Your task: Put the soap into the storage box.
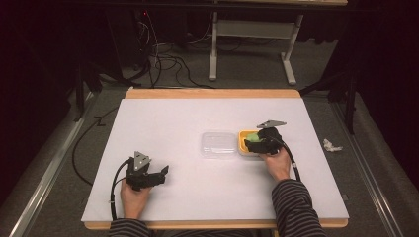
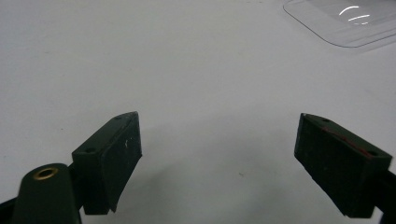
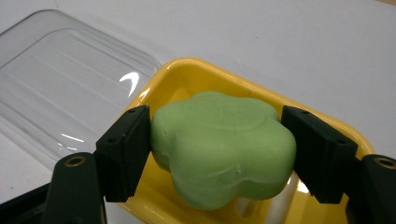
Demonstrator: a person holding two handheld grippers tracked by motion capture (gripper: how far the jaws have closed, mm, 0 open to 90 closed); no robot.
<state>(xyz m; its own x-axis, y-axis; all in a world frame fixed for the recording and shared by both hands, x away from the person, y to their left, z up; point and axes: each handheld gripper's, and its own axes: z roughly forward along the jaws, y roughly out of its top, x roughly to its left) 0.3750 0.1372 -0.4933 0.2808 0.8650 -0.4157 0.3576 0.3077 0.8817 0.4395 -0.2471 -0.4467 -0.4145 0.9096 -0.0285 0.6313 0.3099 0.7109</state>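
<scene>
Right tongs (image 3: 215, 154): clamped on green soap (image 3: 222, 147), over yellow dish (image 3: 205, 72).
Lid (image 1: 218, 144): clear, flat on bench (image 1: 188, 113), touching dish at its 9 o'clock.
Left tongs (image 2: 219, 161): apart, empty, over bare bench at 7 o'clock of lid.

Black grippers (image 1: 163, 174) (striped sleeves (image 1: 295, 207))

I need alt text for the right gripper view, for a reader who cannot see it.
Two black jaws of the right gripper press on both sides of a green flower-shaped soap, held over a yellow dish. A clear plastic lid lies flat beside the dish on the white table.
</scene>
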